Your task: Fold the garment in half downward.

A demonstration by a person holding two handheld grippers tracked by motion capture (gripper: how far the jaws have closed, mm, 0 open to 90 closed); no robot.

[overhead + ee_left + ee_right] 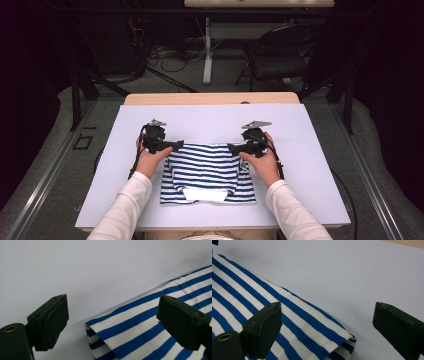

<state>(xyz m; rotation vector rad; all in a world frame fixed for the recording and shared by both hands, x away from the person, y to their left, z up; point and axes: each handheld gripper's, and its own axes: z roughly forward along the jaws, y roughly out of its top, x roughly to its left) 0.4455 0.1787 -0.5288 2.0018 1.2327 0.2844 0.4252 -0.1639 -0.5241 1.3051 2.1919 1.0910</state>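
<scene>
Striped garment [207, 172], blue and white, lies folded on the pale table sheet [300, 200], a little toward 6 o'clock of the sheet's centre. A plain white patch sits at its 6 o'clock edge.

Left gripper [176, 145]: at the garment's 10 o'clock corner, jaws pointing toward 3 o'clock. In the left gripper view its jaws stand wide apart, nothing clamped. The folded corner of the garment [150, 327] lies below the gap, nearer the jaw at 3 o'clock; bare sheet [75, 270] lies under the jaw at 9 o'clock. Whether that jaw touches the cloth cannot be told.

Right gripper [233, 148]: at the garment's 2 o'clock corner, jaws pointing toward 9 o'clock. In the right gripper view its jaws are likewise spread wide, holding nothing. The jaw at 9 o'clock sits over the striped cloth [262, 302]; the jaw at 3 o'clock is over bare sheet [362, 272], clear of the fold's corner.

The two grippers face each other across the far edge of the garment. White sleeves enter from 6 o'clock.
</scene>
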